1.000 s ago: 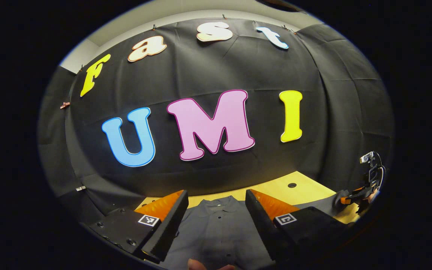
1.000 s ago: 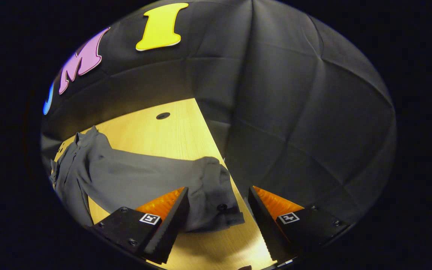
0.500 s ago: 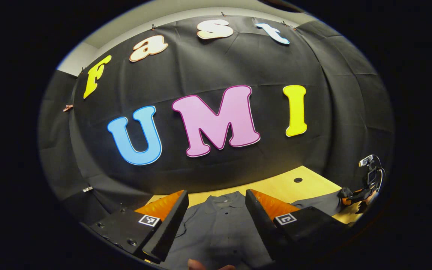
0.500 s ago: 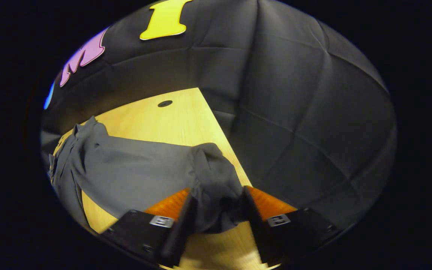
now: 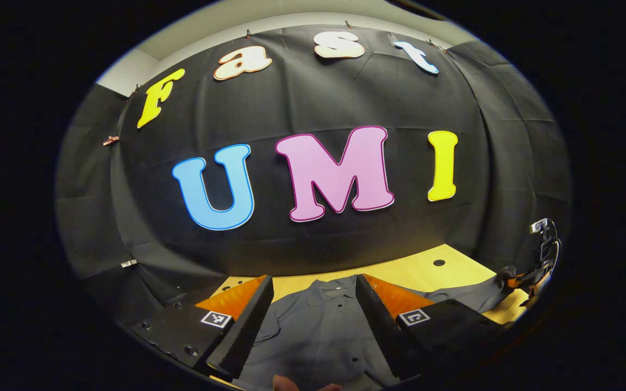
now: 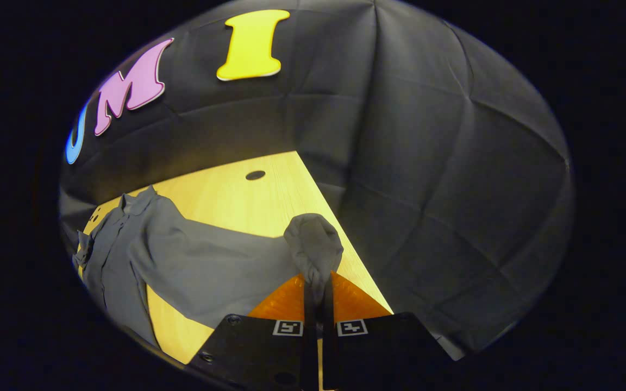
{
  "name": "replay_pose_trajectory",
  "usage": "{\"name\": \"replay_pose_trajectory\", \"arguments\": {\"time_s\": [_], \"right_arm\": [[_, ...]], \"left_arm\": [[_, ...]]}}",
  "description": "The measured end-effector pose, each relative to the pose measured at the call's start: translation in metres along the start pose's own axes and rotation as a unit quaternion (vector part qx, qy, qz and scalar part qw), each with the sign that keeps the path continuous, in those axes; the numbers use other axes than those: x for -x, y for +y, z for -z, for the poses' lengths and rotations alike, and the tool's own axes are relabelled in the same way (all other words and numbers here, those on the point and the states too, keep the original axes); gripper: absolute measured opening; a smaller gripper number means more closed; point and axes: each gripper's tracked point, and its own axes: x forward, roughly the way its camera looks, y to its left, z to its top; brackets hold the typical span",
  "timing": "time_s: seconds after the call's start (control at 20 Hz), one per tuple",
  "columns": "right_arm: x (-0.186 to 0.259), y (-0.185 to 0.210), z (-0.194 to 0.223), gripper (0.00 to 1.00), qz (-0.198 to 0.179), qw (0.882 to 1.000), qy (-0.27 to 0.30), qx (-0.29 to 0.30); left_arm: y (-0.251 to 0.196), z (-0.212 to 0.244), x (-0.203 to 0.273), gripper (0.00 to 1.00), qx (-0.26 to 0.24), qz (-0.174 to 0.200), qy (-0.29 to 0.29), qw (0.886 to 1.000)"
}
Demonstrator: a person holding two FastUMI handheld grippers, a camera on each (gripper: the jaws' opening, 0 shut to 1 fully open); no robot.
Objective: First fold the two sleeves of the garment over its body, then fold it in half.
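The grey button-front shirt (image 6: pixel 128 255) lies spread on the light wooden table (image 6: pixel 237 195), its collar toward the left edge of the right gripper view and its body reaching down to the lower left of that frame. The right gripper (image 6: pixel 318 304) sits at the bottom centre of its own view with the jaws drawn together, both fingers pressing on the bunched sleeve cuff (image 6: pixel 314 247). The grip is taken at the sleeve end, probably because a hold there lets the whole sleeve be carried across in one sweep; the first sleeve fold appears to be starting and is not yet laid over the body. The sleeve (image 6: pixel 220 260) runs from the cuff leftward to the shoulder, so the carry would go toward the lower left of this frame. The left gripper (image 5: pixel 310 320) rests low in its own view with the jaws well apart and nothing between them, poised over the shirt front, likely kept ready for the other sleeve. The left gripper view supplies the button placket (image 5: pixel 340 326) and collar (image 5: pixel 335 285) seen head-on, and at its right edge the far gripper with the lifted sleeve. The right gripper view supplies the clamp on the cuff, the table's far corner and a round hole (image 6: pixel 255 175) in the tabletop.
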Motion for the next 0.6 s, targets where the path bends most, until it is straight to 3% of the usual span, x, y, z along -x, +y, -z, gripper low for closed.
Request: {"name": "replay_pose_trajectory", "arguments": {"time_s": [0.35,0.6], "right_arm": [[0.085,0.053,-0.045,0.08,0.028,0.998,-0.063,0.013],[0.124,0.118,-0.079,0.08,0.016,0.994,-0.106,0.021]], "left_arm": [[0.093,0.011,0.012,0.96,0.016,0.001,-0.016,1.0],[0.164,0.028,0.013,0.96,0.029,-0.012,-0.021,0.999]]}}
